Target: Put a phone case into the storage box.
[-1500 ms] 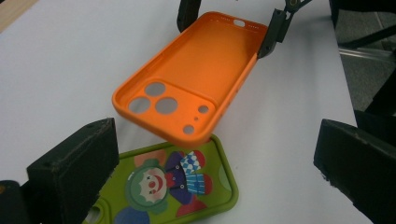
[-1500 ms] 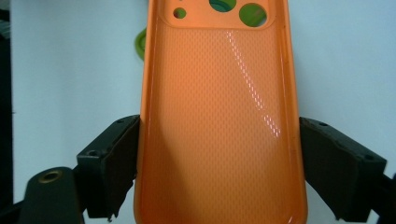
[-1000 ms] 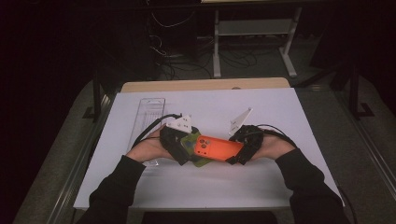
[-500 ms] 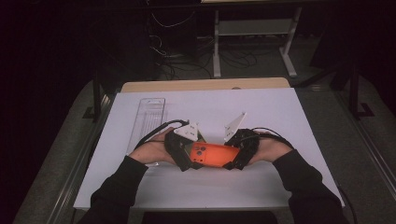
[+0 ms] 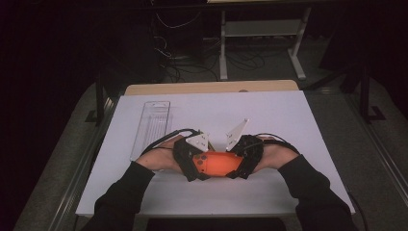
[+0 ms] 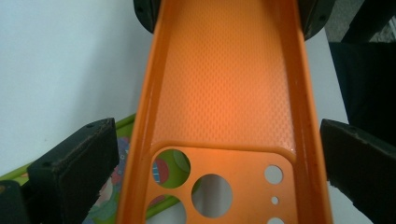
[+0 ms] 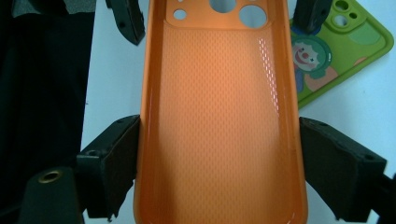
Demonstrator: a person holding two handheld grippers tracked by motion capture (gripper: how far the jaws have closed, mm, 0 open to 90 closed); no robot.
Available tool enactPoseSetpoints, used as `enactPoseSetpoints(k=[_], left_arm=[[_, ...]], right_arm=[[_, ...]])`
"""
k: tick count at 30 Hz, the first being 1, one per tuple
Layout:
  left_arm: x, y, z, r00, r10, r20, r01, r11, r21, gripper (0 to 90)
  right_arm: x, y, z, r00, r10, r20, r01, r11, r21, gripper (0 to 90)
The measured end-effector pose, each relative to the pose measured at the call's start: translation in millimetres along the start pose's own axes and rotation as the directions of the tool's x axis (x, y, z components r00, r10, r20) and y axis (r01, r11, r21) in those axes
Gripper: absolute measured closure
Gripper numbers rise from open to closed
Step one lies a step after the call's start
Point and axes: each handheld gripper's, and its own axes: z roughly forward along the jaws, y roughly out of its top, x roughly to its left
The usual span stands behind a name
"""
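Two grippers meet low in the centre of the high view, and between them sits the orange phone case (image 5: 217,163), held lengthwise with one end in each tool. The left gripper (image 5: 191,163) has the end with the camera cut-outs; in the left gripper view its two black pads (image 6: 74,163) flank the case's side walls at the bottom of the frame, the left one up against the rim, the right one just beside the wall with a sliver of white showing, so whether it truly presses I cannot tell. The right gripper (image 5: 240,163) takes the plain end: in the right gripper view both pads (image 7: 112,158) sit hard against the two long walls, clamping the case across its width, hollow side up.

Why both ends? My reading: a soft shell like this flexes, and a grip at each end keeps it flat and steady just above the white table (image 5: 288,115).

Underneath, at the upper right of the right gripper view, lies a green phone case (image 7: 341,51) printed with a cartoon clown face. No brand, no lettering readable on either case.

At the left of the high view, a clear plastic tray (image 5: 150,126) rests on the table, well apart from the action.
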Motion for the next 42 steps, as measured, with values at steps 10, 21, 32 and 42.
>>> enactPoseSetpoints(k=[10, 21, 32, 42], left_arm=[[-0.7, -1.1, 3.3, 0.9996, -0.026, 0.009, 0.026, 0.9997, -0.002, 4.9], [-1.0, -1.0, 0.6, 0.9996, 0.004, 0.028, -0.003, 0.9999, -0.017, 15.0], [-1.0, 1.8, 1.2, 0.9995, -0.023, 0.021, 0.023, 0.9997, -0.007, 16.1], [4.6, 1.1, 3.8, 0.9829, -0.16, -0.092, 0.159, 0.9872, -0.017, 16.0]], right_arm=[[1.1, 0.6, -3.8, 0.9999, -0.011, -0.006, 0.011, 0.9996, -0.028, 15.3], [1.2, -0.4, -6.8, 0.9999, -0.008, -0.014, 0.008, 0.9992, -0.038, 15.3], [-1.3, -8.0, -9.7, 0.9998, 0.017, -0.01, -0.018, 0.9965, -0.081, 10.4], [-15.0, -39.6, -36.7, 0.9746, 0.194, 0.112, -0.165, 0.9601, -0.226, 2.9]])
